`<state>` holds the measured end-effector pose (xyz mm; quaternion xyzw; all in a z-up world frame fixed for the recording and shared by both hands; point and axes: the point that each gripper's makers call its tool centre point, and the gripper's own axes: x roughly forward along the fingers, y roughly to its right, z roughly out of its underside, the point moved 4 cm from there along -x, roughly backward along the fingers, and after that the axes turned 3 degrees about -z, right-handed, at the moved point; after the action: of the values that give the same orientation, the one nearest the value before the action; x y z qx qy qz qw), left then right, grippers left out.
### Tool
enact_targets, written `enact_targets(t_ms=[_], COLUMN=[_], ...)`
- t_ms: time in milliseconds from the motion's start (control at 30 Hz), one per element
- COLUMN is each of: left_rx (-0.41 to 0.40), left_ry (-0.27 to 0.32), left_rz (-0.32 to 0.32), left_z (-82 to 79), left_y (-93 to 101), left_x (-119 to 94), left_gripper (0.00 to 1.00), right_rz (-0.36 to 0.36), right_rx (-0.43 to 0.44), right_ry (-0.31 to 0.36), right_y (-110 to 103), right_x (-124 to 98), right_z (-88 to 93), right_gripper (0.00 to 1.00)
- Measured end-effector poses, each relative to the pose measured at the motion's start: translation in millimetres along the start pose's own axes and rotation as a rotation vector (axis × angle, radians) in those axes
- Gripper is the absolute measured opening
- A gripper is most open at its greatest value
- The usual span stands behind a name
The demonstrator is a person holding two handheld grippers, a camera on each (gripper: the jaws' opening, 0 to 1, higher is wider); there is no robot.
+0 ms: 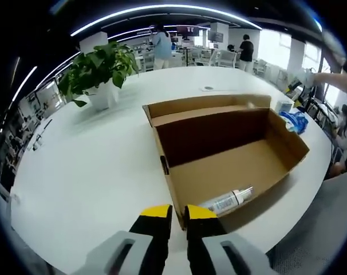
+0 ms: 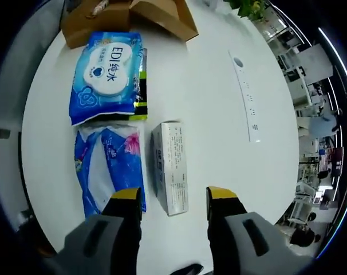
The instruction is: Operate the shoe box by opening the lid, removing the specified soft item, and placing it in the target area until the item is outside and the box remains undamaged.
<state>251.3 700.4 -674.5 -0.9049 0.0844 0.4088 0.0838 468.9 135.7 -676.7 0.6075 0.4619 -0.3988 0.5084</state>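
Left gripper (image 1: pixel 178 213) faces open shoe box (image 1: pixel 179 106) holding a bottle (image 1: pixel 228 201).

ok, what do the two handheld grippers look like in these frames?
Both match: the left gripper and right gripper each have two black jaws capped with yellow tips, rising from light grey moulded bodies. No cables, markings or sleeves are visible.

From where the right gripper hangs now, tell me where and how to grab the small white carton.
Grip the small white carton across its narrow width, near its near end, coming straight down. It lies flat on the white table, its long axis running away from the right gripper, whose open jaws already straddle that end. Bare table lies to its right; keep the left jaw clear of the blue tissue pack.
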Motion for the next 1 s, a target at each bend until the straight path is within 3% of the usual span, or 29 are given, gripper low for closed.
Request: enact_targets(t_ms=[533, 867, 1000], left_rx=[0.016, -0.006, 0.001], left_ry=[0.034, 0.070, 0.097], left_rz=[0.032, 0.089, 0.142], left_z=[-7.8, -25.2, -36.4], left_y=[1.2, -3.7, -0.4], left_x=[-7, -15, -20], left_gripper=[0.21, 0.27, 0.30], right_rz=[0.043, 0.078, 0.106], right_rx=[0.234, 0.405, 0.485], right_ry=[0.115, 0.198, 0.247], right_y=[-16, -29, -36], right_x=[-34, -57, -70], right_z=[-10.4, -16.6, -21.9], right_gripper=[0.70, 0.83, 0.88])
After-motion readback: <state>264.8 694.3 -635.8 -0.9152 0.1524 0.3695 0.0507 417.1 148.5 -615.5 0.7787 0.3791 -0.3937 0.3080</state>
